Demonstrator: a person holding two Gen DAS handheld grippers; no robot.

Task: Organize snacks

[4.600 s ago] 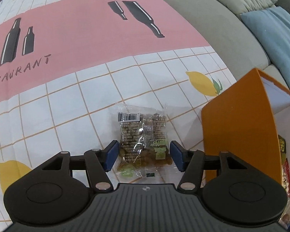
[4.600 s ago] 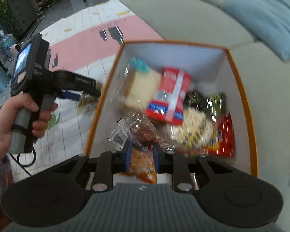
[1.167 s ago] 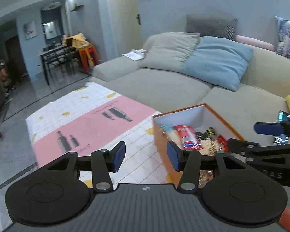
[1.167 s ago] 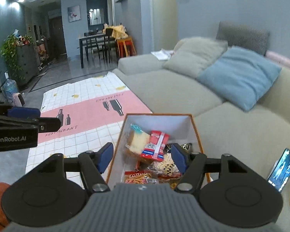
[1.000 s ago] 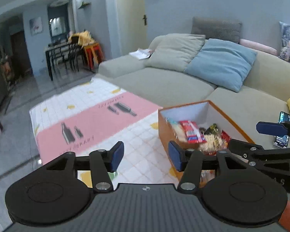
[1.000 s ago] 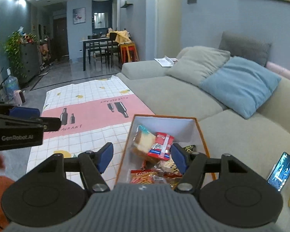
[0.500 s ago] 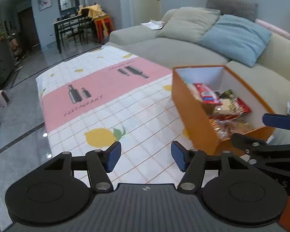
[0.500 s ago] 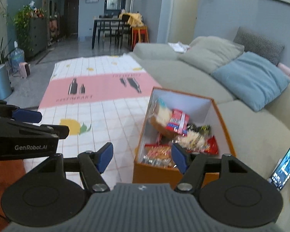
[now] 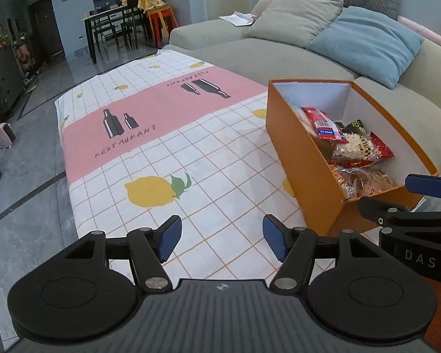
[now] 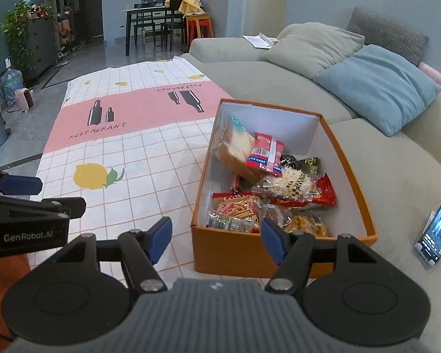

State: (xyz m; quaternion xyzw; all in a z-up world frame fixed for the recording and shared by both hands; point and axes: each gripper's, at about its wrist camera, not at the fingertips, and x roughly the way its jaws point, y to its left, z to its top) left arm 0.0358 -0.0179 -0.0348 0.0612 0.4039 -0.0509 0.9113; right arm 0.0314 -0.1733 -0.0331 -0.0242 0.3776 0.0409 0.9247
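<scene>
Both grippers empty, snacks all in the box.
Left gripper (image 9: 220, 236) over the cloth (image 9: 167, 135), jaws opening on nothing; right gripper (image 10: 216, 239) spread, empty; snacks (image 10: 267, 188) piled inside the orange box (image 10: 244, 253) beside the sofa (image 10: 391, 176).

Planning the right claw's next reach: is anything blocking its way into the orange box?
Nothing visible does. The right claw is open and empty, the orange box has no lid, and the snacks lie uncovered inside.
</scene>
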